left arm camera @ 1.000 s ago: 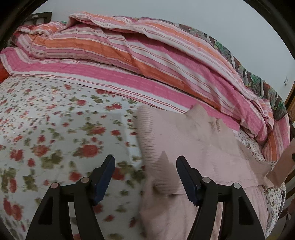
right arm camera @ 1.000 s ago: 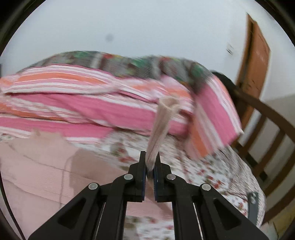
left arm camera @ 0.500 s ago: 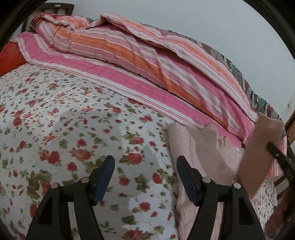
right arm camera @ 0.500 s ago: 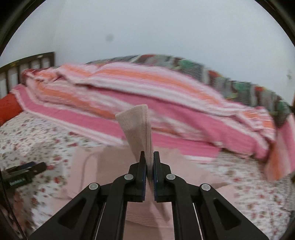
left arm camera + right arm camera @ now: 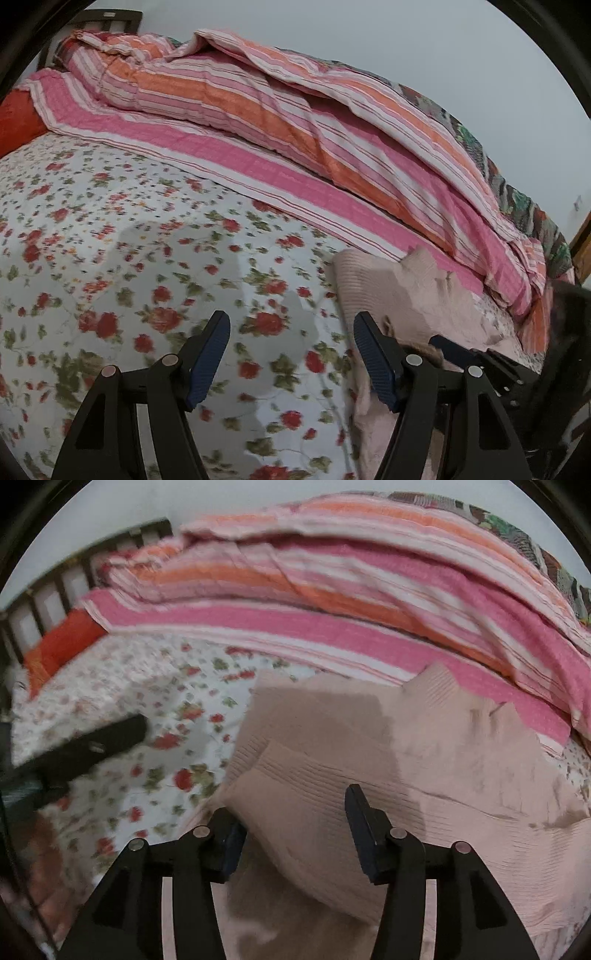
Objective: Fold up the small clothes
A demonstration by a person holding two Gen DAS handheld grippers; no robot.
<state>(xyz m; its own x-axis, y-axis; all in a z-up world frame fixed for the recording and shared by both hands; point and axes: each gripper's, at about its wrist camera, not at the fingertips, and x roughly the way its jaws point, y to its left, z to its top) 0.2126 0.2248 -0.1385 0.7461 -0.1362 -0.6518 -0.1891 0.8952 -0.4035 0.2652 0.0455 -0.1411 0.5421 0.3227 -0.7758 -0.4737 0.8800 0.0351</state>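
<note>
Pink ribbed sweater (image 5: pixel 424 760), right gripper (image 5: pixel 293 830) opening, apparently clear.

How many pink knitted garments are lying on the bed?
1. The garment lies on the floral sheet, beside the striped quilt, with one part folded over itself. Others could be hidden beneath it.

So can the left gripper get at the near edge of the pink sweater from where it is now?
Probably yes: the left gripper is open over bare floral bedspread, and the pink sweater lies just beside it, though the right gripper crowds that side.
</note>
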